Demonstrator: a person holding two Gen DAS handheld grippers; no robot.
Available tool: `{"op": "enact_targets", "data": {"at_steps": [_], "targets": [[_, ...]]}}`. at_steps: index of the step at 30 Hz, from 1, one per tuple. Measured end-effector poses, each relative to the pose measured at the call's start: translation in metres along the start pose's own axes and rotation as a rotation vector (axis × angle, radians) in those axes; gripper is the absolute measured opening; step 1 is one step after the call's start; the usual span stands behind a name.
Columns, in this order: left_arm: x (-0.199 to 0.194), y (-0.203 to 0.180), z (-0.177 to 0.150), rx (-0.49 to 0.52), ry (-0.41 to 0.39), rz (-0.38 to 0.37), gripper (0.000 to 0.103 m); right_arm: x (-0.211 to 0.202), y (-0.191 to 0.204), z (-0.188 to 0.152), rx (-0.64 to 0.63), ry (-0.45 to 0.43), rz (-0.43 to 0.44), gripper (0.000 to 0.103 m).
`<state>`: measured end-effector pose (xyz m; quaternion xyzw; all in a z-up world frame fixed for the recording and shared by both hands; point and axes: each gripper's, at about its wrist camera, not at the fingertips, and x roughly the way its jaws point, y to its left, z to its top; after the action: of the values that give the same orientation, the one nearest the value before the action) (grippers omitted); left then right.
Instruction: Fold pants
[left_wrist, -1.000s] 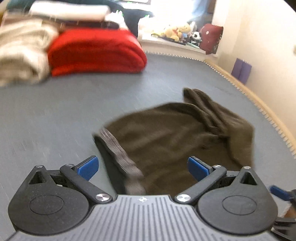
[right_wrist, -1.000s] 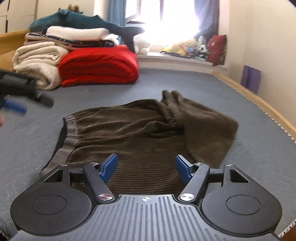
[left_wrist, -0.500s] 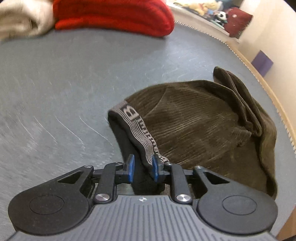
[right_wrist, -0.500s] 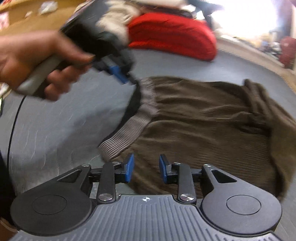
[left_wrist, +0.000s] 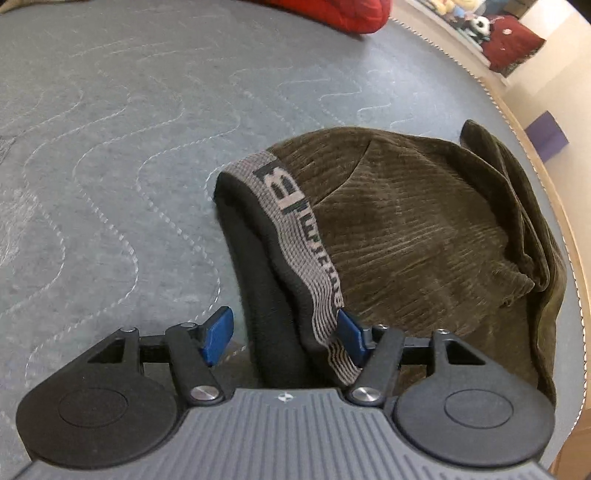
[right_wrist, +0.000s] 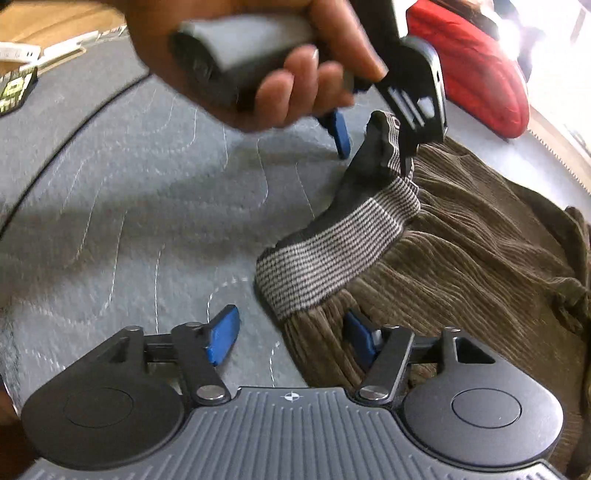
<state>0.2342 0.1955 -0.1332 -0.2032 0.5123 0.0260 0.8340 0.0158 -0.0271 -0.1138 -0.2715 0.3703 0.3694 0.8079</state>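
Note:
Brown corduroy pants (left_wrist: 424, 229) lie crumpled on a grey quilted mattress (left_wrist: 129, 147). Their grey striped waistband (left_wrist: 291, 206) and black lining run between the pads of my left gripper (left_wrist: 284, 334), whose jaws are opening; the left pad stands clear of the cloth. In the right wrist view a hand (right_wrist: 280, 55) holds that left gripper (right_wrist: 373, 144) over a raised end of the waistband (right_wrist: 332, 254). My right gripper (right_wrist: 291, 338) sits low at the waistband's near corner, jaws opening, one pad partly behind the pants (right_wrist: 480, 258), the other over bare mattress.
A folded red blanket (left_wrist: 343, 14) lies at the far side of the mattress. Stuffed toys (left_wrist: 476, 26) sit on a ledge beyond it. The mattress's right edge with its wooden rim (left_wrist: 546, 177) runs close to the pants, with a purple object (left_wrist: 546, 134) past it.
Both grippers came down and in to the waistband. Each narrowed its jaws half a second ago and stands wider now. The waistband end near the left gripper is raised off the mattress.

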Motion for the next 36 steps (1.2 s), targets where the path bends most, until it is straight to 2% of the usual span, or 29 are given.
{"op": "enact_targets", "data": {"at_steps": [2, 3, 4, 7, 12, 16, 20, 27, 30, 33, 34, 36], "targets": [[0.001, -0.003, 0.001, 0.033, -0.014, -0.005, 0.054, 0.0, -0.007, 0.001, 0.013, -0.003, 0.0, 0.036], [0.001, -0.003, 0.001, 0.038, -0.019, -0.015, 0.042, -0.003, -0.01, 0.002, 0.025, -0.01, 0.017, 0.031], [-0.001, -0.003, 0.001, 0.037, -0.03, -0.015, 0.026, -0.006, -0.012, 0.002, 0.032, -0.02, 0.024, 0.03], [-0.016, -0.005, 0.003, 0.038, -0.057, -0.044, 0.013, -0.026, -0.008, 0.004, 0.013, -0.077, 0.017, 0.024], [-0.069, -0.013, 0.008, 0.106, -0.165, -0.087, 0.011, -0.062, 0.007, 0.017, 0.004, -0.164, -0.011, 0.019], [-0.103, -0.001, 0.005, 0.149, -0.193, -0.031, 0.011, -0.079, 0.043, 0.038, -0.06, -0.191, -0.004, 0.018], [-0.134, 0.042, 0.0, 0.137, -0.2, 0.027, 0.011, -0.082, 0.089, 0.067, -0.098, -0.215, 0.049, 0.017], [-0.177, 0.131, -0.009, 0.029, -0.216, 0.088, 0.011, -0.061, 0.156, 0.116, -0.089, -0.226, 0.159, 0.017], [-0.192, 0.15, -0.011, 0.012, -0.22, 0.105, 0.01, -0.055, 0.168, 0.131, -0.046, -0.222, 0.179, 0.017], [-0.197, 0.151, -0.011, 0.027, -0.233, 0.175, 0.001, -0.054, 0.168, 0.137, -0.007, -0.199, 0.188, 0.017], [-0.201, 0.154, -0.011, 0.039, -0.246, 0.217, 0.001, -0.056, 0.161, 0.134, -0.003, -0.186, 0.193, 0.017], [-0.209, 0.154, -0.011, 0.041, -0.267, 0.233, 0.003, -0.048, 0.151, 0.13, 0.02, -0.119, 0.201, 0.021]]}}
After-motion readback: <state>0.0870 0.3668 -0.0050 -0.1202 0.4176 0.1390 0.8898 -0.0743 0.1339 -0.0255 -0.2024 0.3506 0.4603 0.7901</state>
